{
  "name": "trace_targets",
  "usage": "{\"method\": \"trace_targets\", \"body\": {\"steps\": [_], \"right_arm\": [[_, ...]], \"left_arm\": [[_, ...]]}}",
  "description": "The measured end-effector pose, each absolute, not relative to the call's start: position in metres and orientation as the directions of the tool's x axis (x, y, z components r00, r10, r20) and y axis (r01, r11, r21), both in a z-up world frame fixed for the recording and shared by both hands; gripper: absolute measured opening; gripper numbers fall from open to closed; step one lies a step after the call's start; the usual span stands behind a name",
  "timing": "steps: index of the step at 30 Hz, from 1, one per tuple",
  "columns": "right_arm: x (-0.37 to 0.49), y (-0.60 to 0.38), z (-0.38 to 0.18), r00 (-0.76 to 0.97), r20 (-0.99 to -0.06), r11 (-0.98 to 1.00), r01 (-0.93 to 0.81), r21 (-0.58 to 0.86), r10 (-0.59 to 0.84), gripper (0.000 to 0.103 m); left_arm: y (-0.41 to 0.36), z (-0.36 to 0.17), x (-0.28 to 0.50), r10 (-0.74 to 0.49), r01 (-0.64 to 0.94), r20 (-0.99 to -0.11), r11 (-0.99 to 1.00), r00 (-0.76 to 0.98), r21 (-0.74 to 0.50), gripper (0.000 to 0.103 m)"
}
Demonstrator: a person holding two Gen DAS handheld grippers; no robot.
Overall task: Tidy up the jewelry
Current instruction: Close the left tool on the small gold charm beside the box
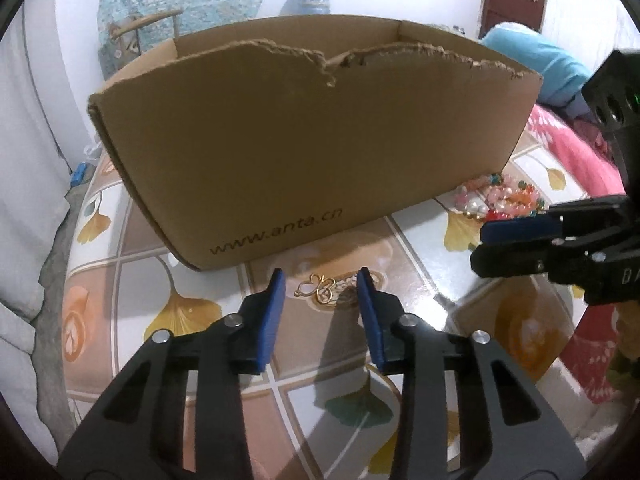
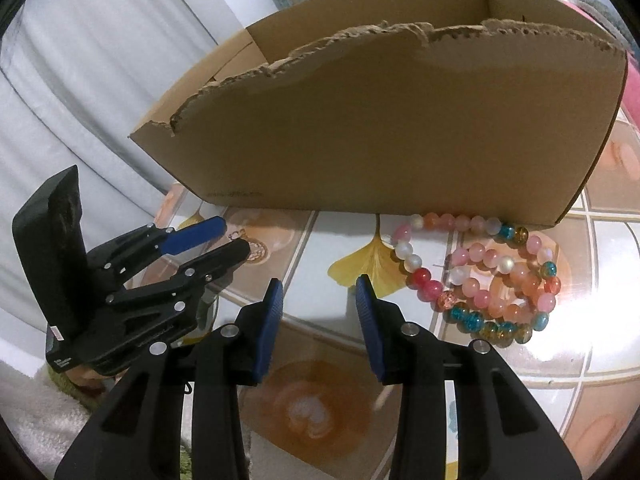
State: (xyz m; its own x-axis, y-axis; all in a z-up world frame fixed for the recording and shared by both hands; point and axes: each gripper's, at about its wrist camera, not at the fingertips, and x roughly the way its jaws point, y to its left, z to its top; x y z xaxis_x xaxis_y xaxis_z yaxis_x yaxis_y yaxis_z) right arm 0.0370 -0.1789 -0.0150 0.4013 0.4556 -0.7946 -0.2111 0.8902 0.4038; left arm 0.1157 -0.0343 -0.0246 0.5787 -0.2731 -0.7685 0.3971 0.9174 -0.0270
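A small gold ornament (image 1: 322, 289) lies on the glossy tabletop just in front of a torn-topped cardboard box (image 1: 304, 140). My left gripper (image 1: 321, 278) hovers over the ornament, one blue pad on each side, and its left pad stands clear of the metal. In the right wrist view this gripper (image 2: 233, 235) points at the same ornament (image 2: 254, 249). Several beaded bracelets (image 2: 484, 280) in pink, orange and teal lie heaped by the box's (image 2: 400, 128) right corner. My right gripper (image 2: 319, 283) is open over bare table left of the beads, with nothing between its fingers. It also enters the left wrist view (image 1: 480, 246).
The table (image 1: 132, 280) has a tiled ginkgo-leaf pattern and its edge curves away at the left. A pink patterned cloth (image 1: 576, 152) and a blue cushion (image 1: 532, 60) lie to the right. A blue vase (image 1: 310, 0) and white curtains stand behind the box.
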Motion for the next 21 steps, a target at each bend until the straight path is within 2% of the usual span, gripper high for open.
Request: {"method": "trace_targets", "body": {"steps": [4, 6, 16, 21], "right_arm": [[0.037, -0.182, -0.016, 0.4, -0.791, 0.886, -0.207, 0.415, 0.464, 0.037], [0.036, -0.186, -0.018, 0.398, -0.789, 0.884, -0.204, 0.42, 0.467, 0.037], [0.027, -0.198, -0.011, 0.418, -0.774, 0.88, -0.205, 0.429, 0.475, 0.037], [0.018, -0.21, 0.005, 0.468, -0.77, 0.901, -0.214, 0.378, 0.434, 0.037]], "left_arm": [[-0.035, -0.025, 0.116, -0.273, 0.417, -0.769, 0.909, 0.578, -0.009, 0.024], [-0.036, -0.024, 0.117, -0.276, 0.428, -0.771, 0.904, 0.574, -0.004, 0.016], [-0.044, -0.019, 0.108, -0.267, 0.459, -0.797, 0.888, 0.541, 0.014, 0.016], [-0.045, -0.019, 0.106, -0.258, 0.451, -0.798, 0.893, 0.545, 0.019, 0.016]]}}
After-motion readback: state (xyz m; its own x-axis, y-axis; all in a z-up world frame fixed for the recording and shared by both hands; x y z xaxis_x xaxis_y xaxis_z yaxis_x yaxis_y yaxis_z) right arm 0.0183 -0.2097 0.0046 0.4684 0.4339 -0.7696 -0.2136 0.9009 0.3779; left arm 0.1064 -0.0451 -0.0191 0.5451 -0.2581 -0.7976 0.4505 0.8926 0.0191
